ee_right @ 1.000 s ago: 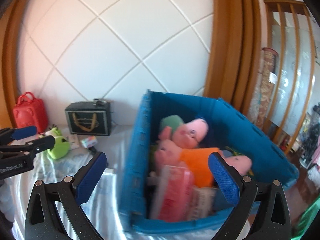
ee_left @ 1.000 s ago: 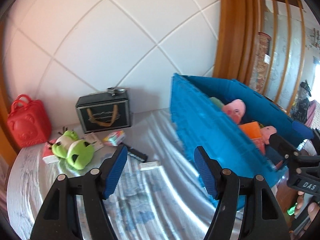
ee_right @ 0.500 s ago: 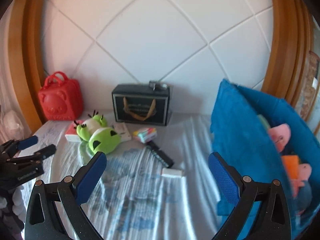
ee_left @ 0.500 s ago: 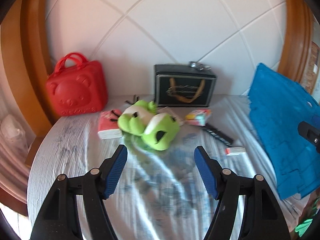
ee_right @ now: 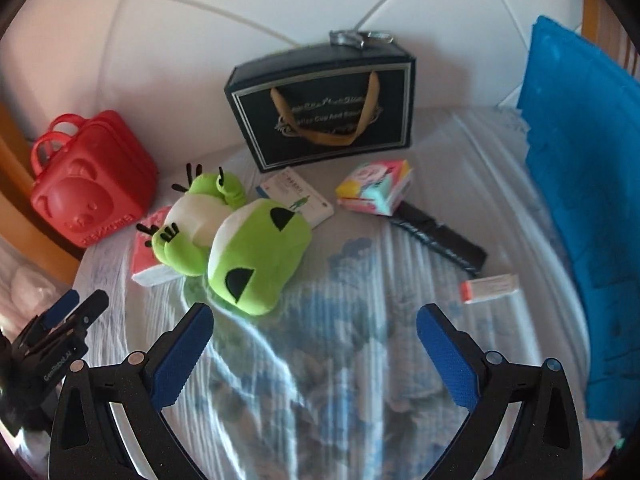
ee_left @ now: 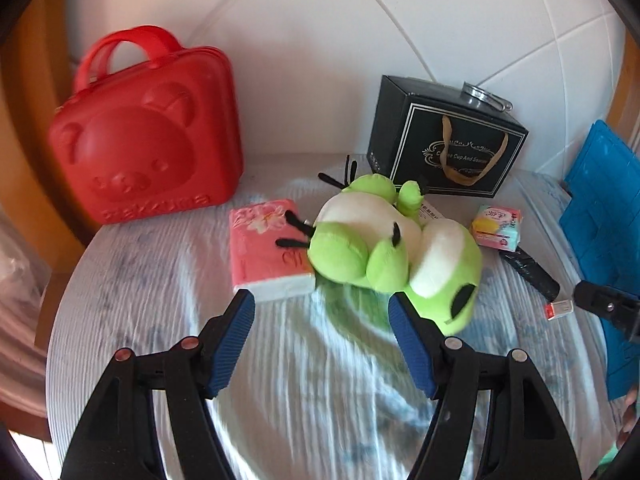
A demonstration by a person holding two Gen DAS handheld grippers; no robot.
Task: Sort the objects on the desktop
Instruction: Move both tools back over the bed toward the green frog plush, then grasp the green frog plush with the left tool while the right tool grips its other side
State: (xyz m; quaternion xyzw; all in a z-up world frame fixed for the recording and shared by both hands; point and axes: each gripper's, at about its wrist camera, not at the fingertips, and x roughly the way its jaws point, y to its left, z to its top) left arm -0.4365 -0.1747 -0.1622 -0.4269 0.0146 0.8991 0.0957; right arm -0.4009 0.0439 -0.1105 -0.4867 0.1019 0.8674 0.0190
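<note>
Now both spread, empty tongs (ee_left: 320,312) (ee_right: 314,326) have swung from the blue crate (ee_right: 580,200) to the green plush (ee_left: 384,248).

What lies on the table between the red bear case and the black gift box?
The green frog plush and the pink tissue pack under its leg lie between the red bear case and black gift box, in both views.

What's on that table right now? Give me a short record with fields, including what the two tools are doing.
surface: round table with a pale cloth
toy: green frog, lying partly on a pink tissue pack
back left: red bear case, upright
back middle: black gift box, upright
small items: pastel packet, black pouch, white card, small eraser
right side: blue crate
left tool: open, empty, above the cloth near the frog
right tool: open, empty
</note>
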